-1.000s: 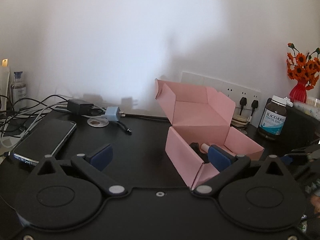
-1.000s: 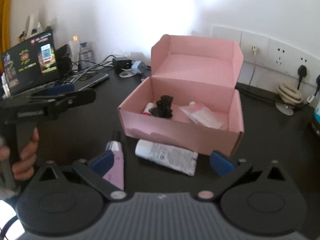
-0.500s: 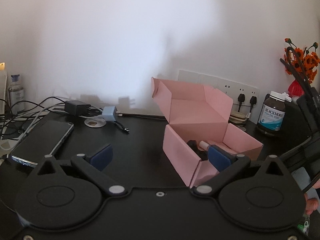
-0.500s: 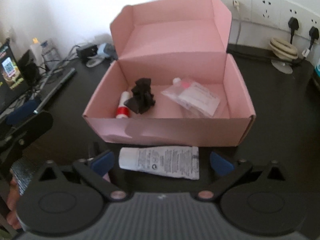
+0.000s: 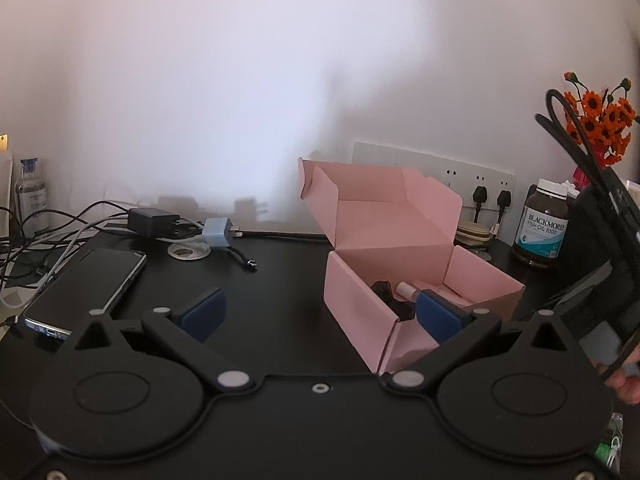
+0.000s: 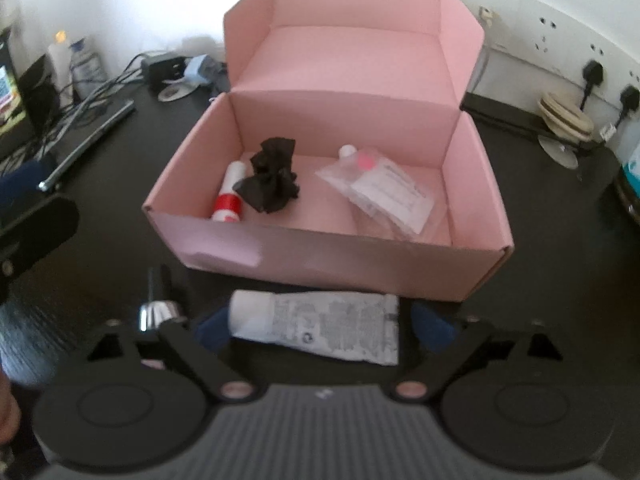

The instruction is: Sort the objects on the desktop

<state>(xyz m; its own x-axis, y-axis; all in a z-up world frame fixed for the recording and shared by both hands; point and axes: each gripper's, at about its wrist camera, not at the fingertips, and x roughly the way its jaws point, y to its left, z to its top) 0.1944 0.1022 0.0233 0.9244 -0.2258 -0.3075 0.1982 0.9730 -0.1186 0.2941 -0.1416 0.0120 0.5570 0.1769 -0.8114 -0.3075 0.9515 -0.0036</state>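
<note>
- Since a second ago, the right claw (image 6: 326, 326) has swung in over the pink box (image 6: 320, 256) and tipped downward, so the box is now filling its view where it was sitting farther off.
- The right claw is closing, its blue pads standing either side of a white tube (image 6: 316, 330) lying flat on the black bench (image 6: 560, 240); the left pad is sitting at the tube's cap end, the right pad is standing just clear of the crimped end, so nothing is being gripped.
- The tube is lying just in front of the box's front wall, lengthwise across it.
- Inside the open box are lying a red and white tube (image 6: 229, 196), a crumpled black piece (image 6: 272, 178) and a clear packet (image 6: 384, 196).
- A silver-capped item (image 6: 158, 314) is lying on the bench beside the claw's left finger.
- The left claw (image 5: 320, 314) is hovering wide open and empty, level with the box's left corner.
- A phone (image 5: 86, 288) is lying to its left, with chargers and cables behind.
- A brown bottle (image 5: 542, 224) and orange flowers (image 5: 600, 120) are standing at the far right.
</note>
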